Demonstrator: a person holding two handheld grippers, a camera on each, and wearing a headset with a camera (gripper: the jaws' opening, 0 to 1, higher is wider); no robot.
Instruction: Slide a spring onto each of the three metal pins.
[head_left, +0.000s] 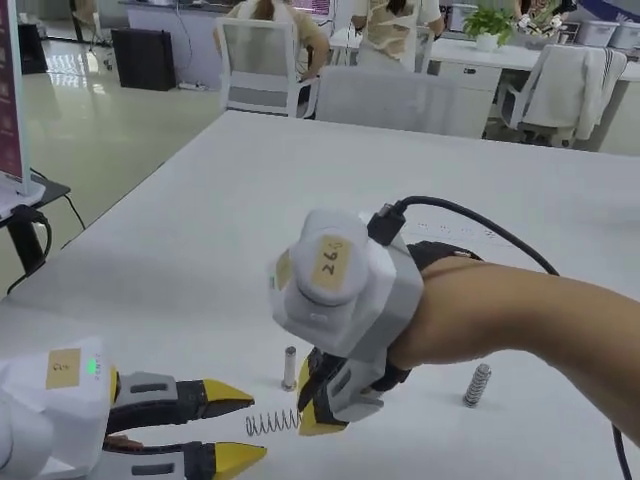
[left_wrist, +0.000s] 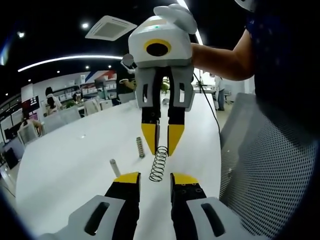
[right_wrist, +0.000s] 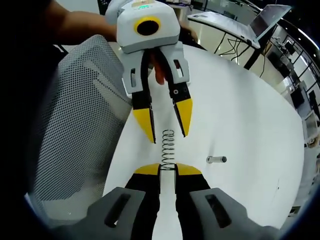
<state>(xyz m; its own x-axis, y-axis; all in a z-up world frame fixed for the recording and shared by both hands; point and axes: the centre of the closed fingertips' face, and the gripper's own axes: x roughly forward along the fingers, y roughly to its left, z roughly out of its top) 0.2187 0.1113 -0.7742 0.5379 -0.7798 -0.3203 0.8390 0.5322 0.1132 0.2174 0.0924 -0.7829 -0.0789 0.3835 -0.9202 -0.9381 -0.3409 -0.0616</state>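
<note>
Open-plan office, shared workspace. Under the left gripper (head_left: 255, 427) fingers (head_left: 225, 393): a broad plain white tabletop (head_left: 200, 200). Far ahead of them: white mesh-backed swivel chairs (head_left: 262, 65), a long white desk (head_left: 500, 55) carrying a green potted plant (head_left: 488, 22), a low black cabinet (head_left: 143, 58), a glossy pale floor (head_left: 90, 120). High above them in the left gripper view: a square white ceiling air-conditioning cassette (left_wrist: 110, 27) and a long white strip light (left_wrist: 65, 61). Far beyond the right gripper (right_wrist: 167, 170) fingers (right_wrist: 147, 171): an open silver laptop (right_wrist: 270, 17). Left of them: a grey mesh chair back (right_wrist: 80, 115).
</note>
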